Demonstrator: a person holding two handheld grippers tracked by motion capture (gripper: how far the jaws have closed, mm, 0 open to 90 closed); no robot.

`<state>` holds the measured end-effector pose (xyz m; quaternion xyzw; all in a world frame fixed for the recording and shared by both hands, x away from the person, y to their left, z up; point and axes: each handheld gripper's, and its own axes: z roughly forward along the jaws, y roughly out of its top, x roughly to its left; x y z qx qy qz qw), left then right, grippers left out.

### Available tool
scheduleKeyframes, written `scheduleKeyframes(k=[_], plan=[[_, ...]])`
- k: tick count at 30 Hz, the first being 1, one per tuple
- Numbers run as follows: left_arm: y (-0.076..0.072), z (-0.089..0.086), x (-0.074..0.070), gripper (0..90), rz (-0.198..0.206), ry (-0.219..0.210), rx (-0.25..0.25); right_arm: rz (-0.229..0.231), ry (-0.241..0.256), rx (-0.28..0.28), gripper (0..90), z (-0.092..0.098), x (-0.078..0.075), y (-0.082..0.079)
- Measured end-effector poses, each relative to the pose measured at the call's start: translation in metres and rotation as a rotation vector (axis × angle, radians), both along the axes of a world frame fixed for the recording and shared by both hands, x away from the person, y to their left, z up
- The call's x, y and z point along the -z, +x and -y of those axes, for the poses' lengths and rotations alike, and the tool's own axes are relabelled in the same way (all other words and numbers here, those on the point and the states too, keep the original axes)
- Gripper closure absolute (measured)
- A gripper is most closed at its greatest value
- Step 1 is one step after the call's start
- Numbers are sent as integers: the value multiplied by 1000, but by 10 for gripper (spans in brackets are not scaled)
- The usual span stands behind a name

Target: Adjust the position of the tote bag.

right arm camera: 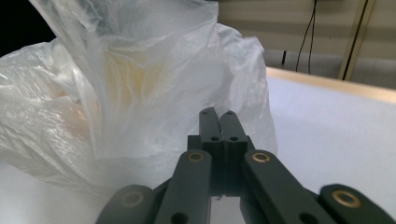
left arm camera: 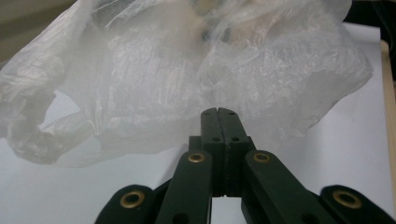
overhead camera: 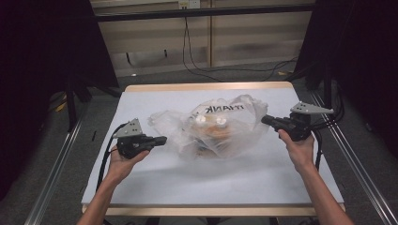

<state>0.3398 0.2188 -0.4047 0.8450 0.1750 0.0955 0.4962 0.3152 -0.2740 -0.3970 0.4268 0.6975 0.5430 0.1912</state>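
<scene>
Flanking a crumpled translucent plastic carrier bag (overhead camera: 213, 126) at mid-bench, the left gripper (overhead camera: 162, 139) & right gripper (overhead camera: 264, 120) both sit with jaws pressed together, holding nothing, tips just beside the film. Judged: approach stage, bag not yet grasped; next move calls for parting jaws & pinching loose plastic at each side. Contents w/ round white lids (overhead camera: 201, 120) are blurred through the film; black lettering partly cut off.
</scene>
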Motion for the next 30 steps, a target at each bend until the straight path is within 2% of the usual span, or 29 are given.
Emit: scheduleKeyframes(k=[4,8,13,15,16,20,23,25,28,30], plan=[[-2,4,4,900,-17,30,27,-26,-12,-2,900,3,9,-4],[-4,6,7,900,-34,51,46,-29,-10,-3,900,6,8,-8],[-4,14,17,900,-57,122,87,-70,-20,2,900,12,20,-11],[-5,17,20,900,-63,130,90,-88,-9,-2,900,11,25,-10],[-4,19,22,900,-66,136,93,-97,-24,-8,900,10,27,-9],[0,21,32,900,-80,170,82,-142,-45,-29,900,4,37,-5],[4,20,38,900,-87,163,47,-163,-61,-38,900,1,42,-4],[6,20,39,900,-78,184,25,-175,-58,-42,900,1,44,-3],[9,21,42,900,-82,178,24,-201,-68,-33,900,3,51,0],[11,23,45,900,-79,206,20,-214,-75,-29,900,3,54,1]])
